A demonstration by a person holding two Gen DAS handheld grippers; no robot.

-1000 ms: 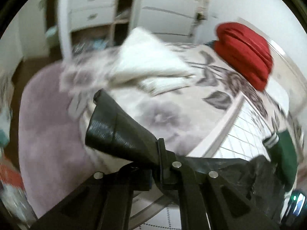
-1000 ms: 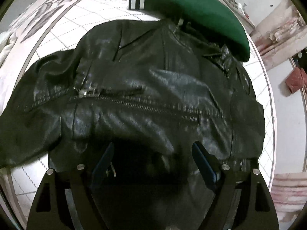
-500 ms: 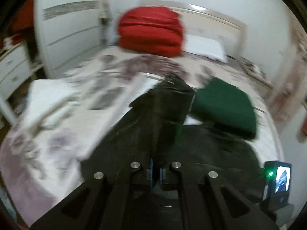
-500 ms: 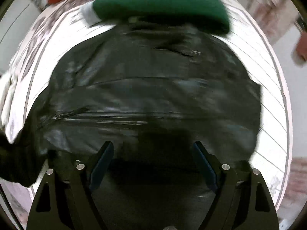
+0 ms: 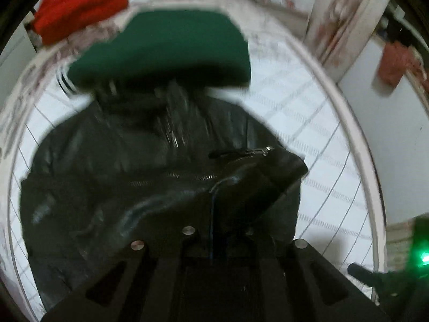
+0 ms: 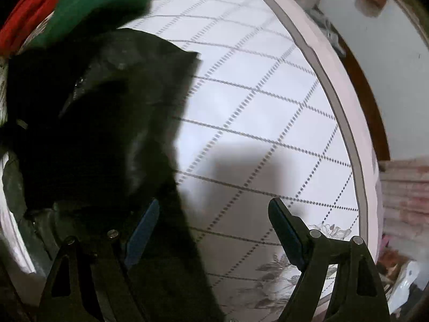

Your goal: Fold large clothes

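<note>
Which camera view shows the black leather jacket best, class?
The left wrist view: the jacket lies nearly whole across the bed, zips visible, though blurred. The right wrist view shows only its dark right side, mostly in shadow, cut off at the picture's left edge.

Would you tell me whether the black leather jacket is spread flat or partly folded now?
Partly folded: the left gripper, shut on the jacket, carries its sleeve across the zipped front.

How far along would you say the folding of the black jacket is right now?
Partly done. The left gripper is shut on a sleeve of the black jacket, carried across the body. The right gripper hangs open, holding nothing. The rest remains unfolded. The green garment beyond already looks folded.
</note>
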